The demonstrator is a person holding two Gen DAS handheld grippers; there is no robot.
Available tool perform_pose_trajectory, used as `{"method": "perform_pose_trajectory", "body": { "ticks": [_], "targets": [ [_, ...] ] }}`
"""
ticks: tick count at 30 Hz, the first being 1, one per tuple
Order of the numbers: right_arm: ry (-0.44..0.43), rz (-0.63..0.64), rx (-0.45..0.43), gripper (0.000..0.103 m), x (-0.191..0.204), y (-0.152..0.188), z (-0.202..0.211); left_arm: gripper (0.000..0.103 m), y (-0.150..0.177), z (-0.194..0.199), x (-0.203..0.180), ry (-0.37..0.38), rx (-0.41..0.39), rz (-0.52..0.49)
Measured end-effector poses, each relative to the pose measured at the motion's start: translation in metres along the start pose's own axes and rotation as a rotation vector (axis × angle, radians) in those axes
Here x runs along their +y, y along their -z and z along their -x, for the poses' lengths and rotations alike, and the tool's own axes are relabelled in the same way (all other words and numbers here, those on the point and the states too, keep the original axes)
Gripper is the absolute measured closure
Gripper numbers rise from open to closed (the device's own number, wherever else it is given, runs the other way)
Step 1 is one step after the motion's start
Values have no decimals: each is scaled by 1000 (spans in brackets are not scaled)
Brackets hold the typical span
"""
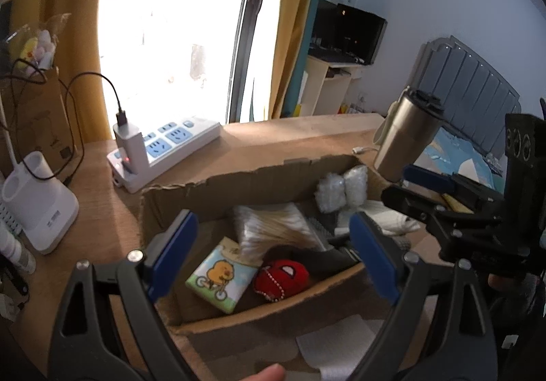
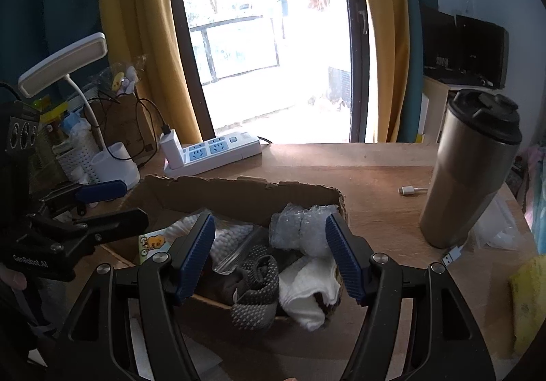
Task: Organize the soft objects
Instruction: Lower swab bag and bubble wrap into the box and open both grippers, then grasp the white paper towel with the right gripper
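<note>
Hovered over the cardboard box [image 2: 239, 189] on the tabletop [image 2: 375, 176], both grippers' fingers spread wide, holding nothing. Soft objects inside: white cloth [image 2: 307, 292], grey sock [image 2: 256, 292], bubble wrap [image 2: 300, 227], red plush [image 1: 283, 277]. Probably best lowered slowly, pinched at the cloth's middle.

Bright daylight floods through a tall glass door [image 2: 273, 39] with a dark frame, flanked by mustard-yellow curtains [image 2: 143, 50] and a teal curtain [image 1: 312, 50]. A light wooden desk [image 2: 375, 176] stands in front of it. On the pale blue wall [image 1: 443, 5] hangs a dark TV [image 1: 351, 32] above a light wood shelf unit [image 1: 327, 84]. A grey padded headboard [image 1: 471, 87] stands at the right.
</note>
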State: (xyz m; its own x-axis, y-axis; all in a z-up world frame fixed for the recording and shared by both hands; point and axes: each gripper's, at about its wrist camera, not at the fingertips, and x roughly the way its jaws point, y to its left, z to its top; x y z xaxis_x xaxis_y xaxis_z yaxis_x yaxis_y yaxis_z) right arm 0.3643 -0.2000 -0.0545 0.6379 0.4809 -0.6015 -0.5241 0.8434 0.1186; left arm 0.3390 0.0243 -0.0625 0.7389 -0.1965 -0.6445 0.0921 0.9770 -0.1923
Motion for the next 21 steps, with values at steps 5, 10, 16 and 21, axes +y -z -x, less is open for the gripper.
{"method": "perform_pose_trajectory", "body": {
  "ticks": [5, 10, 16, 21],
  "targets": [
    [7, 9, -8, 32, 8, 2, 15, 11, 2, 20, -2, 1, -31, -3],
    [8, 17, -17, 32, 18, 6, 31, 11, 7, 37, -5, 1, -55, -6],
    [10, 28, -29, 32, 28, 10, 50, 11, 15, 58, -10, -4, -81, -15],
    [12, 37, -42, 32, 36, 14, 65, 11, 23, 73, -14, -6, -95, -21]
  ]
}}
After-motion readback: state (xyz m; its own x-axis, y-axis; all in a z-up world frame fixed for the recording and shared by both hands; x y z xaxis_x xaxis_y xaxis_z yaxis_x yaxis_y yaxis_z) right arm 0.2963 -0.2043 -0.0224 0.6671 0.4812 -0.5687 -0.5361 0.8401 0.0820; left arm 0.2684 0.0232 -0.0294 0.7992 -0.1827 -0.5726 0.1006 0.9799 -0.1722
